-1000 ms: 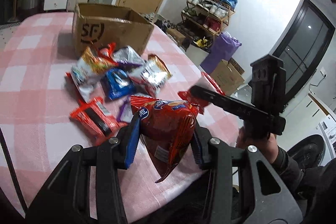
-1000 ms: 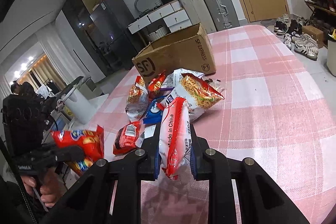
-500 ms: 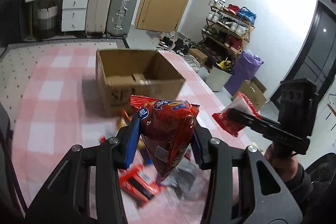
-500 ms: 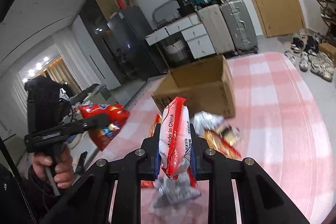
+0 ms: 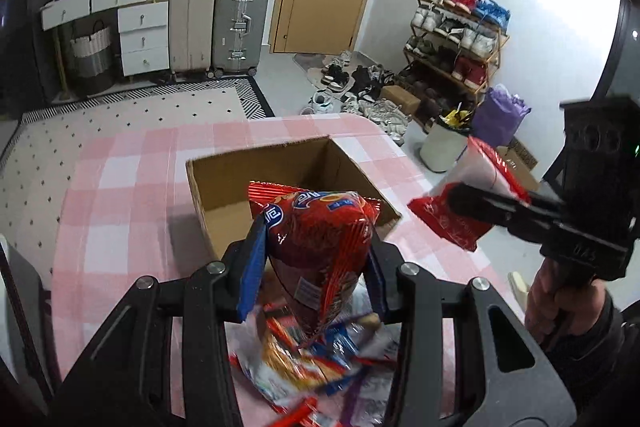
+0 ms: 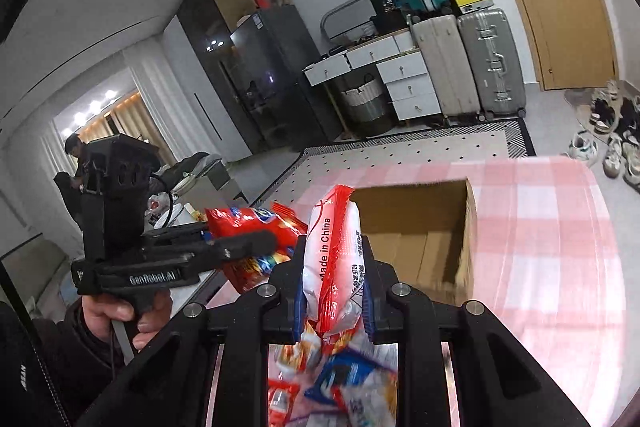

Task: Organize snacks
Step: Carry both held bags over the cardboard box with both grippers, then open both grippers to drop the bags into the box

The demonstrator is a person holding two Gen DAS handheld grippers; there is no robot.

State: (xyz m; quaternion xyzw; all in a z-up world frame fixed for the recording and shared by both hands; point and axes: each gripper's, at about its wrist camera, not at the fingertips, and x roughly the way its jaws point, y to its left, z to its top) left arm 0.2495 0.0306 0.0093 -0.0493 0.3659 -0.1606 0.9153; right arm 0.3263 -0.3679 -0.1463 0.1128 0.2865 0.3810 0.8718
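Left gripper, lower centre: clamped on red snack bag. Right gripper: clamped on white-red packet. Open cardboard box beyond both.

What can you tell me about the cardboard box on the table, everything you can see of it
The cardboard box is plain brown corrugated board, rectangular, open at the top with no flaps visible. It stands upright on the pink-and-white checked tablecloth, beyond the blurred pile of snacks. The part of its inside that shows, bare walls and floor, holds nothing; the near end is hidden behind the held packets. Neither gripper touches it. Any printing on its outer sides cannot be made out.
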